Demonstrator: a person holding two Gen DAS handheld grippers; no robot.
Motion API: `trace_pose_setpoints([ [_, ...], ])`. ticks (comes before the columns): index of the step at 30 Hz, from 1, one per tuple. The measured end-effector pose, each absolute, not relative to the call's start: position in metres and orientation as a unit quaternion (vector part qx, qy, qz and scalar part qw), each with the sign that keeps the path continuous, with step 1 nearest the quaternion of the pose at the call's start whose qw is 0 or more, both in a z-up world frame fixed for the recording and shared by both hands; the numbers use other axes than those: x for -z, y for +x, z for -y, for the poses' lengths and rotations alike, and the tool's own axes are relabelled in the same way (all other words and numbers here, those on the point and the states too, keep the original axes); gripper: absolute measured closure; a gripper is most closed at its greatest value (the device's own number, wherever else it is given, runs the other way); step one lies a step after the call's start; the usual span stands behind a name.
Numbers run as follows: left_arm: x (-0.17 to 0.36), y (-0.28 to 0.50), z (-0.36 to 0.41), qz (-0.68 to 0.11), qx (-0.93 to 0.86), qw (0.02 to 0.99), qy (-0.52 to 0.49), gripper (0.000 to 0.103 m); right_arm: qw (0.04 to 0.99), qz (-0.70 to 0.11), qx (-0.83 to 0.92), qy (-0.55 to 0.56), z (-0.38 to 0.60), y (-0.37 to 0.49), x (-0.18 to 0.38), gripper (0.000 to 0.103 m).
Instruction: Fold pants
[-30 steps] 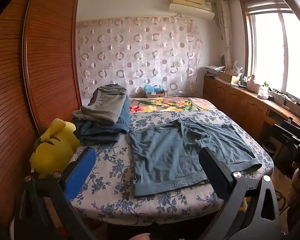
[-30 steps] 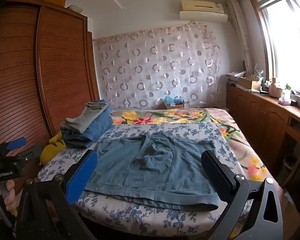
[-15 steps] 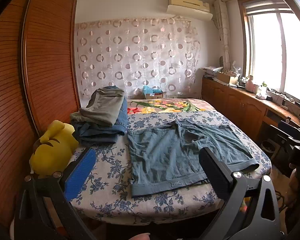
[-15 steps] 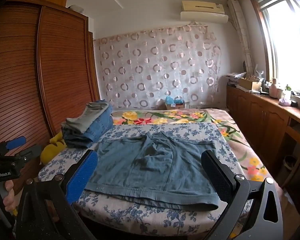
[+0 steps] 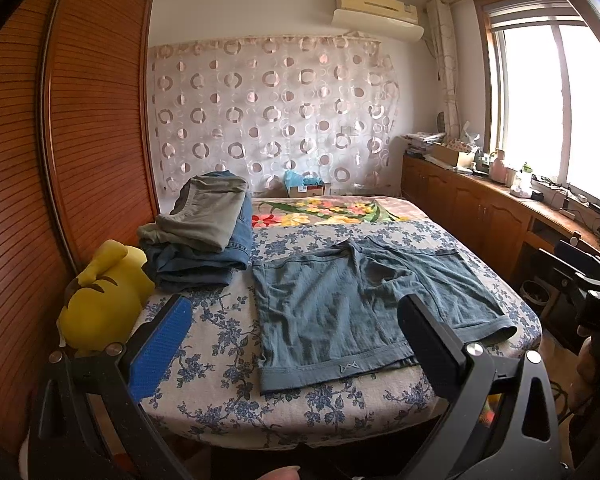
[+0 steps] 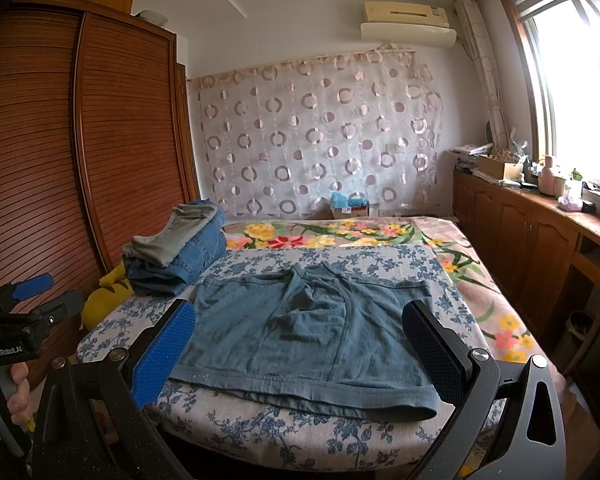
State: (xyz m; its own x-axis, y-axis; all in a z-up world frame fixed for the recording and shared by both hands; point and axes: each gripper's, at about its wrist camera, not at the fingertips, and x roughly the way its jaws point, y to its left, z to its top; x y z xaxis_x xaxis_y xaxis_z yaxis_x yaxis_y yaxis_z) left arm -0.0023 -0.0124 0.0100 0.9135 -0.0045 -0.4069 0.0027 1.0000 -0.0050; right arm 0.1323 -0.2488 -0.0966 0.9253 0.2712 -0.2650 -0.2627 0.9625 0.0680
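Note:
A pair of blue-grey shorts [image 5: 356,304] [image 6: 300,336] lies spread flat on the flowered bed [image 5: 220,360] [image 6: 260,428], waistband toward the near edge. My left gripper [image 5: 296,344] hangs open off the near edge of the bed, left of the shorts, with nothing between its fingers. My right gripper [image 6: 300,352] is open too, held short of the waistband and not touching it. The left gripper [image 6: 24,312] also shows at the far left of the right wrist view, held by a hand.
A stack of folded jeans and grey pants [image 5: 200,232] [image 6: 176,252] sits at the back left of the bed. A yellow plush toy [image 5: 100,300] leans beside it against the wooden wardrobe [image 5: 60,160]. Wooden cabinets [image 6: 540,232] line the right wall under the window.
Both grippers have drifted only slightly; the left view shifted a little to the right and back. The shorts have not moved.

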Motion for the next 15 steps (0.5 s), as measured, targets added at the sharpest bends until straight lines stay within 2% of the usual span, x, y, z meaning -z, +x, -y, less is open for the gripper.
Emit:
trace_pose_setpoints([
  [15, -0.0111, -0.0051, 0.0142, -0.207, 0.002, 0.978, -0.002, 0.000, 0.981, -0.137, -0.138, 0.016, 0.2487, 0.1323, 0.0952, 0.000],
])
